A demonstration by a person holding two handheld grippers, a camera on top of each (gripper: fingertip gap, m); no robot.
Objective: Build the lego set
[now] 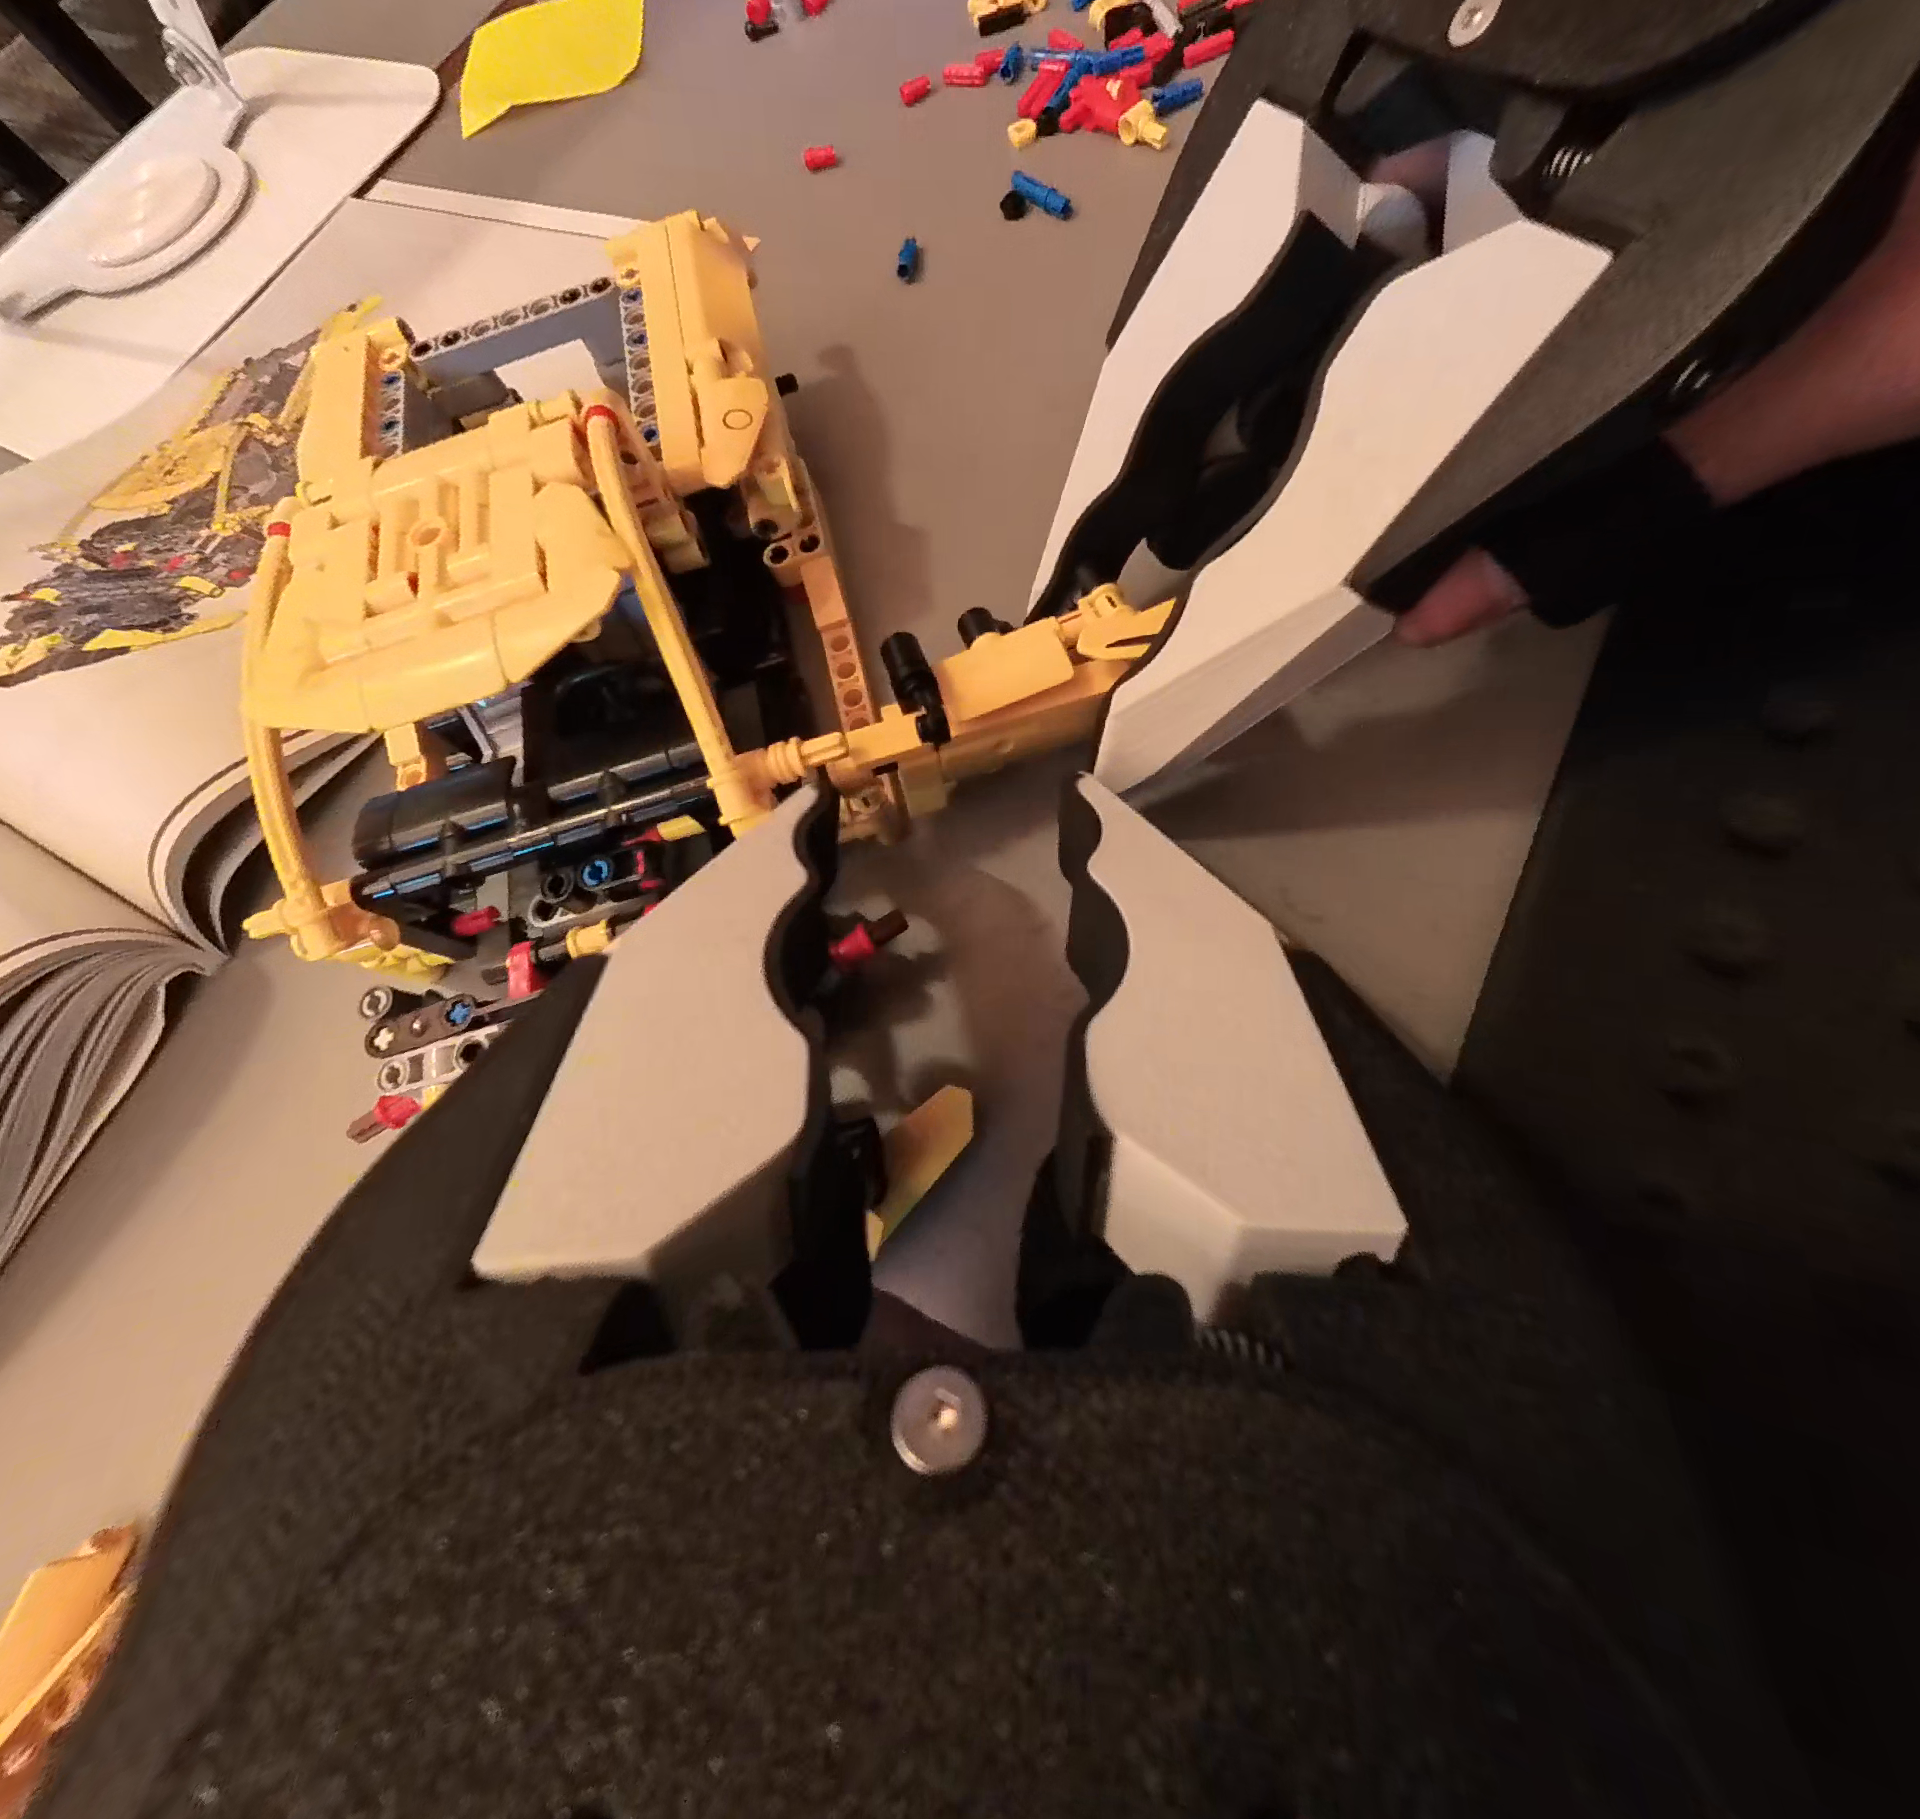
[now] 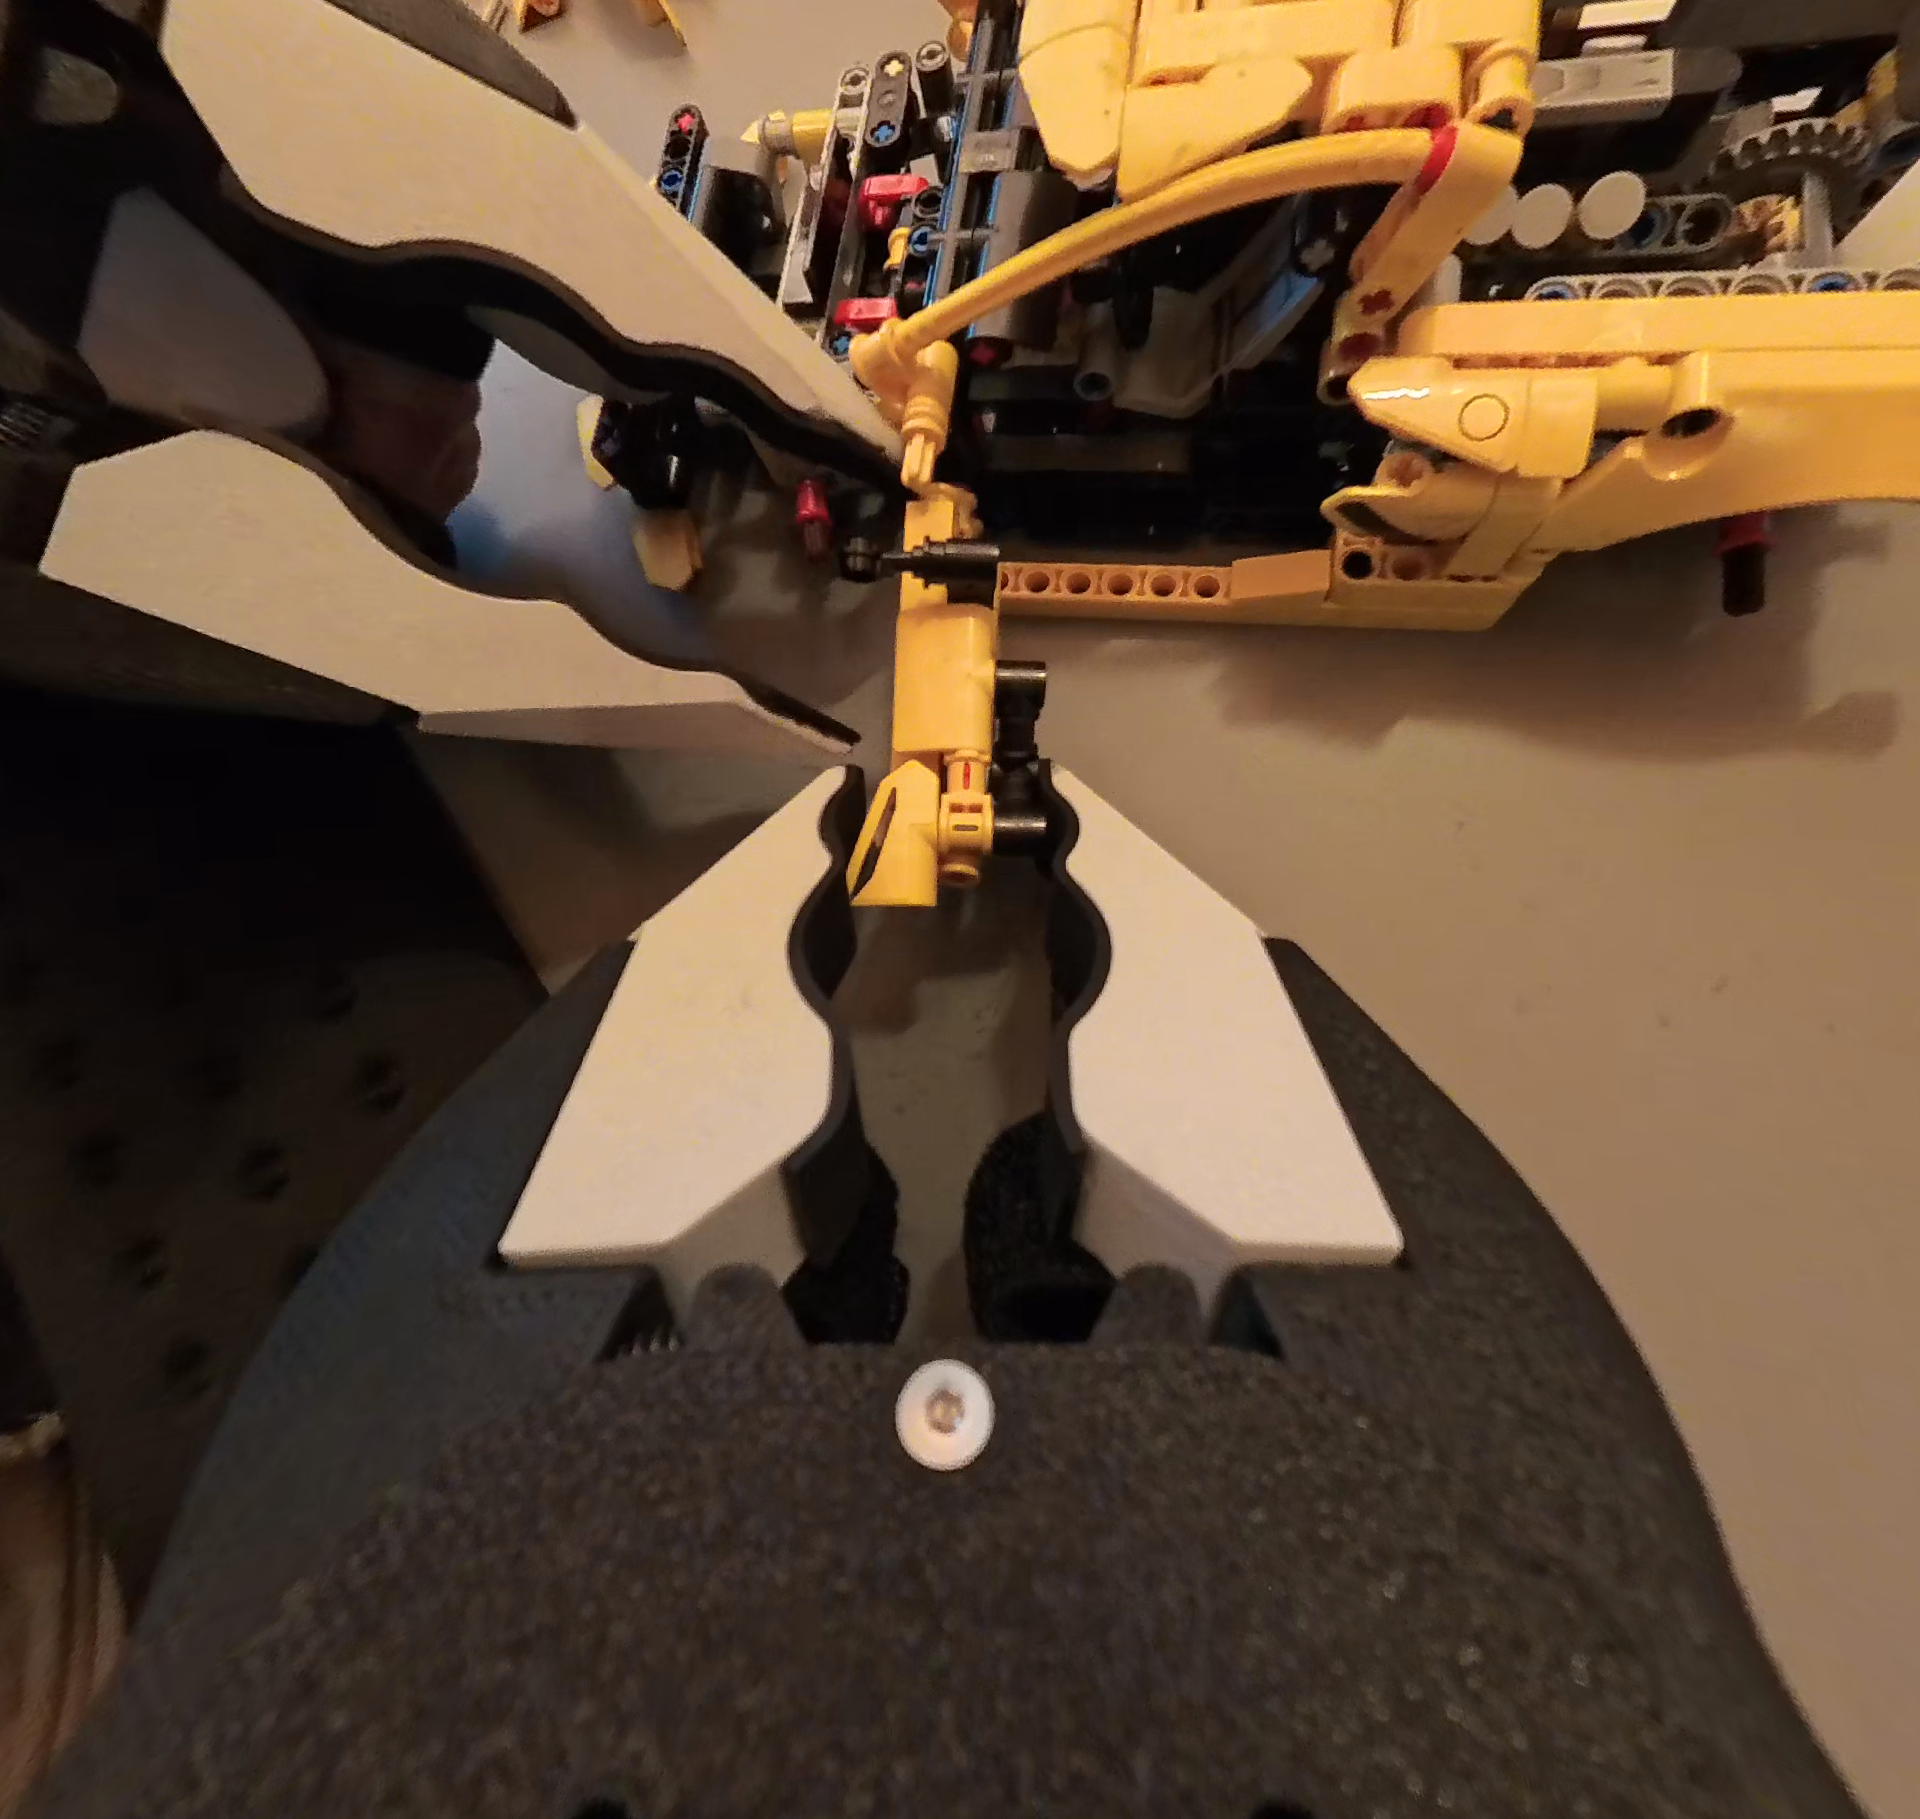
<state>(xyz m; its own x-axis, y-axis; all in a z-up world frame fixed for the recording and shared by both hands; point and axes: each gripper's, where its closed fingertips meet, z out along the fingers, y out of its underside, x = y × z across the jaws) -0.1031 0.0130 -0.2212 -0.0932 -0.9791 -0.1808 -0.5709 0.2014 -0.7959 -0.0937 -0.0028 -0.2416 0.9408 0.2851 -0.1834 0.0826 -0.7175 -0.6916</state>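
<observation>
Gripping the yellow sub-assembly (image 2: 940, 730), right gripper (image 2: 951, 813); left gripper (image 1: 940, 834) gapes empty.

A grey table (image 1: 727, 107) carries a yellow sheet of paper (image 1: 551, 55) at the far left, with a white tray-like stand (image 1: 208, 180) just left of it at the table's edge.

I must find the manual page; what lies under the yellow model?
The yellow model rests partly on the open instruction booklet and partly on the grey table. A drawing shows beside it; the page part below the model is covered.
</observation>
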